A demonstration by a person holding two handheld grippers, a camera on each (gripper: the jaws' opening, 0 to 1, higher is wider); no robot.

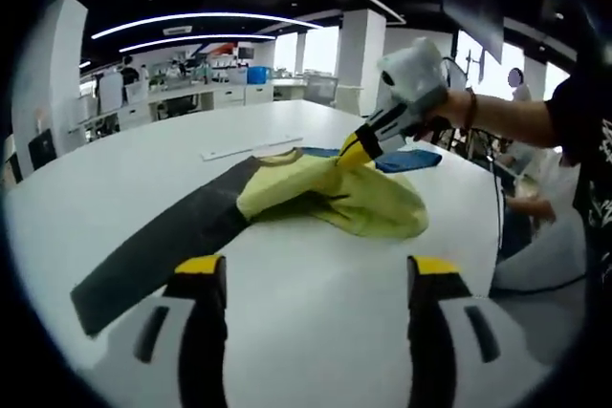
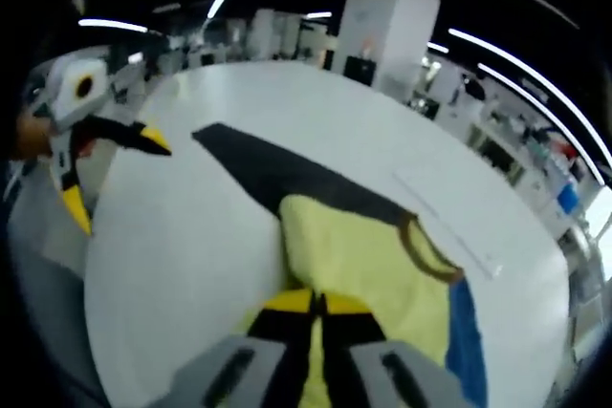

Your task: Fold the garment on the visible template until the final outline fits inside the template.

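Garment (image 2: 368, 255) (yellow) pinched by right gripper (image 2: 316, 305), left gripper (image 1: 316, 269) spread.

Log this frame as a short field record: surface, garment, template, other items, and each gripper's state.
surface: white table
garment: yellow shirt, bunched, partly on the template
template: dark strip, flat on the table
other items: blue cloth behind the shirt; white ruler beyond the shirt
left hand-held gripper: open, over bare table, apart from the shirt
right hand-held gripper: shut on the shirt's edge
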